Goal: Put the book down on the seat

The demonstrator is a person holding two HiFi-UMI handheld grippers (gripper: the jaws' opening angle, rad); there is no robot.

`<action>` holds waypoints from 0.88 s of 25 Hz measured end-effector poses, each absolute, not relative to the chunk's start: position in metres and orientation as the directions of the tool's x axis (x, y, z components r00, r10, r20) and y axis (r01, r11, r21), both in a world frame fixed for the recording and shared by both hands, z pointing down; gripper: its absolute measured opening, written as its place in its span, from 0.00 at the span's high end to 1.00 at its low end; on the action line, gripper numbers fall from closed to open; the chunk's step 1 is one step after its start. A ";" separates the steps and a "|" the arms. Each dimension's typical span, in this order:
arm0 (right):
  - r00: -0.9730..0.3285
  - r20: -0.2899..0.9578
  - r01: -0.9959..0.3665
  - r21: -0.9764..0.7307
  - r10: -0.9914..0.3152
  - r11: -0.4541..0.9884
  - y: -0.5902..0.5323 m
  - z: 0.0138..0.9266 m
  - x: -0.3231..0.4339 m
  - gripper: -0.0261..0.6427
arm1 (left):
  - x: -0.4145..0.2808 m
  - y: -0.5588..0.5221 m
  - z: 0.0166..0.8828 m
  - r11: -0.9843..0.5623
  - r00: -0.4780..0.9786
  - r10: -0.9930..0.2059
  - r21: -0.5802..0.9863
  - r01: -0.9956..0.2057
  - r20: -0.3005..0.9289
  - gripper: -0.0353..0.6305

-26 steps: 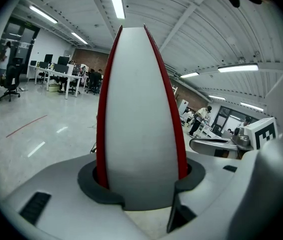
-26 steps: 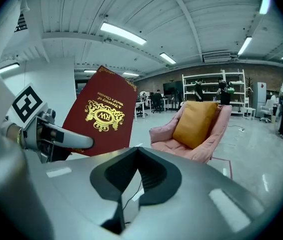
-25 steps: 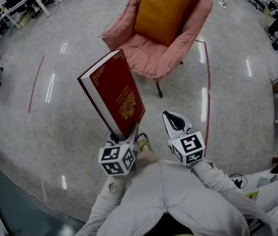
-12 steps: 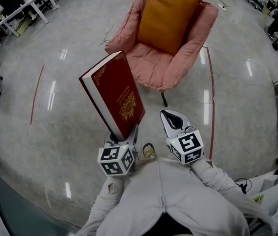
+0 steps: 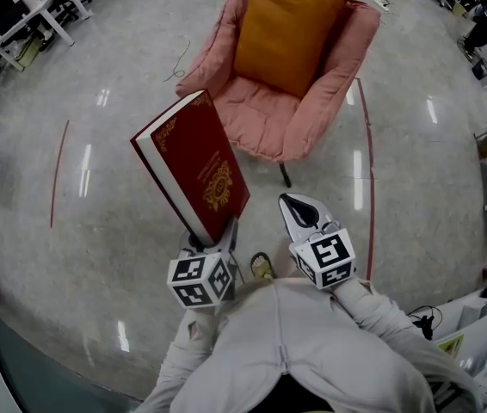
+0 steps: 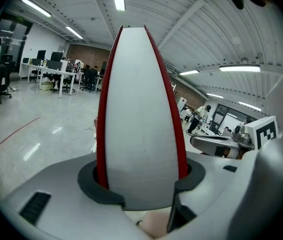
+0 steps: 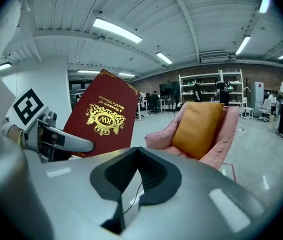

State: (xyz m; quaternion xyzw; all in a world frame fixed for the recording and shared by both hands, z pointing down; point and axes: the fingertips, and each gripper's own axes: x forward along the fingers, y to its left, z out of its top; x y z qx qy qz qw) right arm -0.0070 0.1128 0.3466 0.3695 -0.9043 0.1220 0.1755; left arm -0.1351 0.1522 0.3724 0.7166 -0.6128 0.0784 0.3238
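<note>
The left tongs (image 5: pixel 216 233) clamp only the bottom end of the upright book (image 5: pixel 194 166), held over the floor (image 5: pixel 97 231) short of the seat (image 5: pixel 265 123), and with the right tongs (image 5: pixel 300 211) closed and empty, the top-heavy book could lever loose and fall.

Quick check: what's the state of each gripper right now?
Left gripper: closed on the large red hardcover book.
Right gripper: closed, holding nothing.
</note>
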 end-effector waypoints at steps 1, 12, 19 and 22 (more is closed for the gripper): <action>-0.663 0.412 -0.713 -0.093 -0.625 0.695 0.112 0.348 -0.006 0.96 | -0.135 0.150 0.374 -0.038 0.239 -0.825 0.371 -0.928 0.513 0.57; -0.656 0.414 -0.725 -0.113 -0.632 0.679 0.041 0.363 0.008 0.96 | -0.119 0.086 0.402 -0.044 0.258 -0.788 0.366 -0.930 0.559 0.57; -0.669 0.441 -0.710 -0.143 -0.599 0.689 -0.014 0.380 0.005 0.96 | -0.105 0.031 0.421 -0.029 0.262 -0.765 0.374 -0.927 0.589 0.57; -0.667 0.453 -0.710 -0.149 -0.591 0.688 -0.035 0.388 0.005 0.96 | -0.102 0.008 0.434 -0.016 0.265 -0.752 0.385 -0.923 0.604 0.57</action>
